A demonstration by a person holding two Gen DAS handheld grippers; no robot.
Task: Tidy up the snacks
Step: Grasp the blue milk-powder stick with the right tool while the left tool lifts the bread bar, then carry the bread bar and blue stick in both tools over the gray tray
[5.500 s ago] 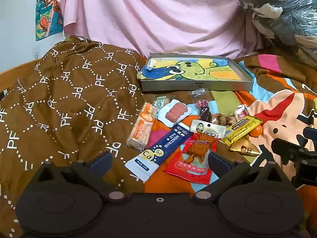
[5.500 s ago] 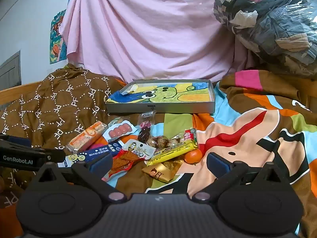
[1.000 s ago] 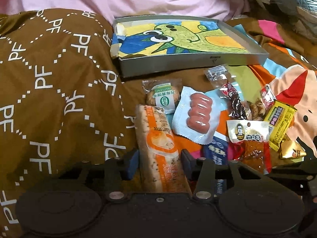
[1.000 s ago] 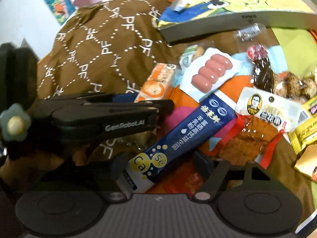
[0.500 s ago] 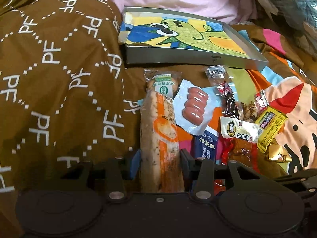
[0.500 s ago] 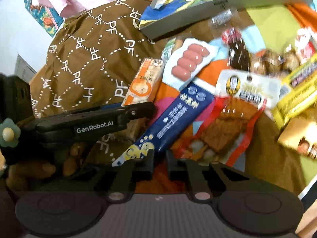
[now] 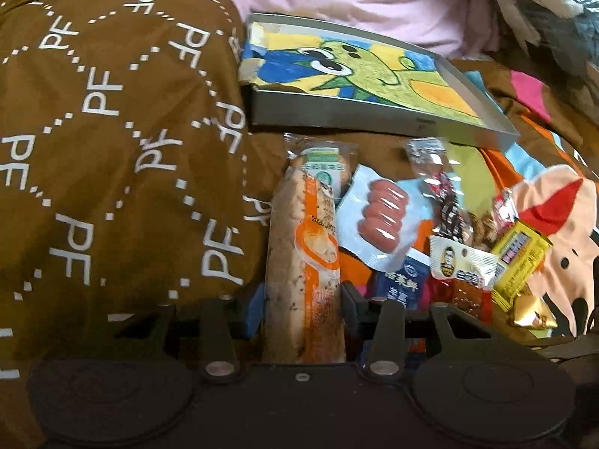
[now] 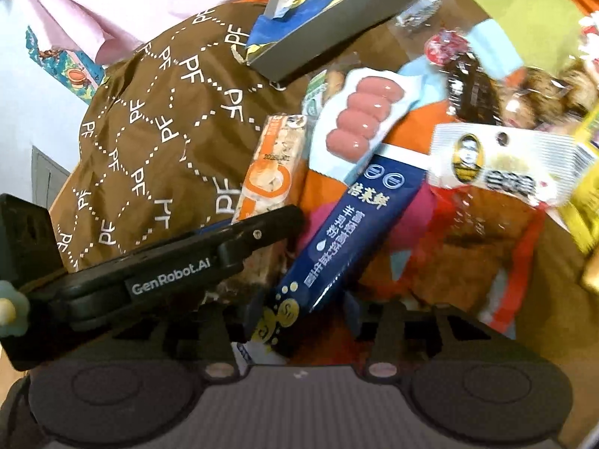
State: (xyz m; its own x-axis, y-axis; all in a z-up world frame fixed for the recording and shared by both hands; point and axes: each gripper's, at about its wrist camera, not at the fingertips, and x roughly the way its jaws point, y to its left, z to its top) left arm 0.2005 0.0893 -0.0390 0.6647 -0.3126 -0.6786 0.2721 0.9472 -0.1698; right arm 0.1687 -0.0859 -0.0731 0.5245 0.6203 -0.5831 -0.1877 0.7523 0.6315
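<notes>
Your left gripper [image 7: 303, 295] jaws pinch the soft bread bar [image 7: 303, 247] mid-length; go gently. Your right gripper [image 8: 299, 314] jaws, just opening, straddle the slippery blue packet [image 8: 337, 239] ungripped.

Long orange-and-tan wrapped bread bar [image 7: 303, 262] lies lengthwise, near end clamped; dark blue printed stick pack [image 8: 344, 232] lies diagonally to its right; sausage pack [image 7: 382, 217] just beyond.
</notes>
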